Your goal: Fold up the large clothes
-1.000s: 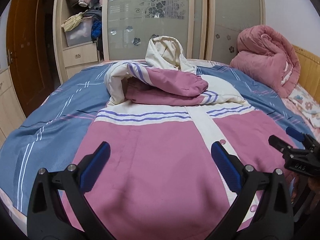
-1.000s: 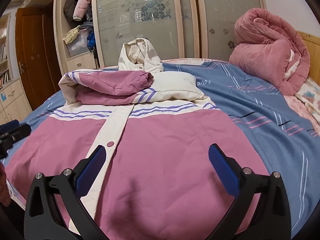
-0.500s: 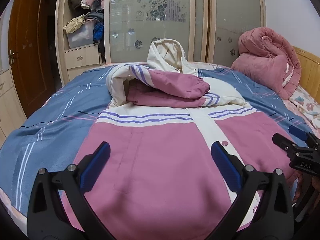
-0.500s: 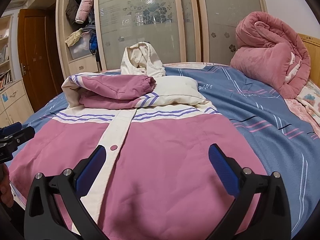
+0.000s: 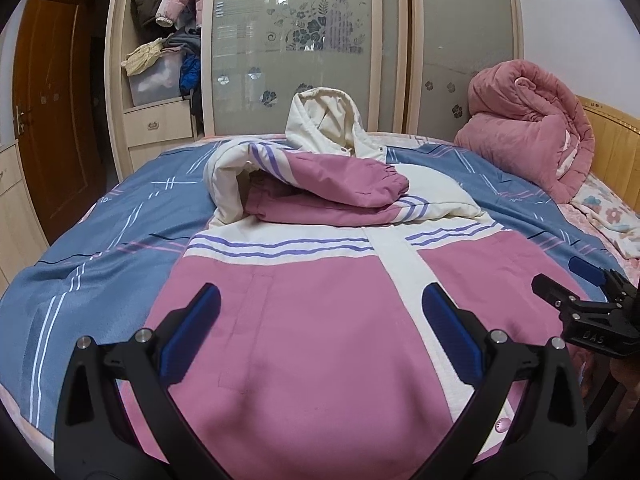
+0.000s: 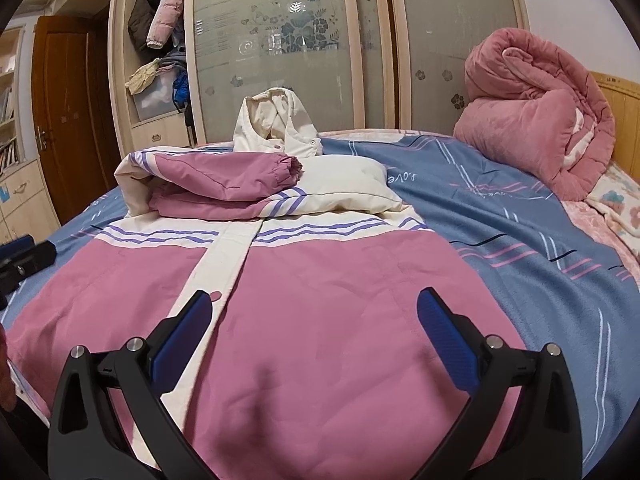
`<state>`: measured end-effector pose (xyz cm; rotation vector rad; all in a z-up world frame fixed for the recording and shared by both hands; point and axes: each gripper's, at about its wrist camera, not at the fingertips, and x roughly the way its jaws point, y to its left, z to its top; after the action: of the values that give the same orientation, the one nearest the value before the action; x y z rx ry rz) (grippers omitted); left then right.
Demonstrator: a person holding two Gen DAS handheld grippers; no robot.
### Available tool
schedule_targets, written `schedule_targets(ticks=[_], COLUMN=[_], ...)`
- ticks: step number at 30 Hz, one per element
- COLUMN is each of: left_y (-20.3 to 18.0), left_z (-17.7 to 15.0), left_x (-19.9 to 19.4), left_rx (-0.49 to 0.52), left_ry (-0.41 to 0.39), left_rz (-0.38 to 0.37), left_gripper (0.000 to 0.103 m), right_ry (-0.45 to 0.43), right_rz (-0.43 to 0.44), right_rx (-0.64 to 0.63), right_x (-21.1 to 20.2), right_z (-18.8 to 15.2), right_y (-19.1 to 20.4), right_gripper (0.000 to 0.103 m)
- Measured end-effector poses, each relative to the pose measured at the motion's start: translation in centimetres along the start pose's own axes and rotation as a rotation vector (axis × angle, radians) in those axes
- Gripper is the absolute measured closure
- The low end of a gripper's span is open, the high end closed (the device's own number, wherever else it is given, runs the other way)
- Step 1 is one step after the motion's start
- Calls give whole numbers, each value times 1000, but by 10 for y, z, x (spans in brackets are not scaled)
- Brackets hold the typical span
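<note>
A large pink and cream hooded jacket [image 5: 320, 320] lies front up on the bed, also in the right wrist view [image 6: 320, 300]. Both sleeves [image 5: 332, 188] are folded across its chest and the cream hood [image 5: 324, 120] stands at the far end. My left gripper [image 5: 320, 332] is open and empty above the jacket's lower left part. My right gripper [image 6: 316, 332] is open and empty above the lower right part. The right gripper also shows at the right edge of the left wrist view [image 5: 576, 292]. The left gripper shows at the left edge of the right wrist view [image 6: 24, 256].
The bed has a blue striped sheet [image 5: 100, 248]. A rolled pink quilt [image 5: 528, 128] lies at the far right by the wooden headboard [image 5: 612, 140]. A wardrobe with frosted sliding doors [image 5: 304, 48] and open shelves of clothes [image 5: 168, 40] stands behind the bed. A wooden door [image 5: 52, 100] is at the left.
Both grippers have drawn back and lowered slightly toward the jacket's hem, staying open. The jacket has not moved.
</note>
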<state>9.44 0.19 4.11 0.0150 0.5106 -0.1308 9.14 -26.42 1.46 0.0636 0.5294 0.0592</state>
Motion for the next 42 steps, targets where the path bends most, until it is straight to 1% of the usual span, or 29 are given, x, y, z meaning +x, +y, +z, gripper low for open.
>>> schedule_targets(ticks=[2, 5, 9, 11, 13, 16, 21, 23, 26, 27, 29, 30, 31, 32, 36, 38, 40, 41, 42], left_y=[1, 1, 3, 4, 8, 14, 25, 30, 39, 40, 41, 42, 43, 44, 49, 51, 51, 52, 52], left_z=[-2, -3, 0, 1, 2, 2, 2, 2, 3, 3, 4, 5, 6, 7, 13, 17, 20, 21, 22], left_x=[1, 4, -1, -3, -3, -2, 2, 5, 10, 12, 15, 16, 16, 16, 16, 17, 19, 20, 21], left_rx=[-16, -22, -25, -28, -46, -66, -92, -107, -137, -142, -143, -140, -138, -135, -127, -121, -120, -123, -127], left_ry=[4, 17, -11, -18, -19, -8, 3, 9, 20, 20, 23, 22, 18, 15, -17, -21, -28, -28, -26], left_rz=[-4, -7, -1, -3, -9, -9, 10, 16, 25, 28, 36, 44, 47, 50, 74, 78, 83, 87, 84], left_gripper=[2, 2, 2, 2, 2, 2, 2, 2, 2, 2, 2, 2, 2, 2, 2, 2, 2, 2, 2], right_ry=[-2, 21, 29, 33, 55, 88, 122, 144, 222, 249, 280, 296, 309, 330, 381, 411, 440, 444, 434], right_rz=[-11, -6, -2, 15, 43, 93, 186, 227, 275, 286, 287, 276, 272, 272, 257, 244, 244, 240, 221], right_rx=[6, 24, 25, 21, 19, 53, 154, 202, 278, 298, 336, 375, 400, 433, 498, 531, 575, 586, 576], right_x=[0, 2, -1, -4, -3, 5, 42, 69, 122, 141, 169, 188, 200, 215, 256, 273, 287, 292, 293], right_z=[0, 2, 13, 22, 32, 54, 98, 116, 134, 139, 144, 147, 148, 148, 148, 145, 140, 139, 140], right_y=[-2, -1, 7, 14, 19, 22, 19, 19, 25, 27, 28, 26, 23, 22, 20, 18, 17, 19, 22], right_gripper=[1, 1, 1, 1, 1, 1, 1, 1, 2, 8, 16, 19, 19, 21, 32, 33, 38, 43, 64])
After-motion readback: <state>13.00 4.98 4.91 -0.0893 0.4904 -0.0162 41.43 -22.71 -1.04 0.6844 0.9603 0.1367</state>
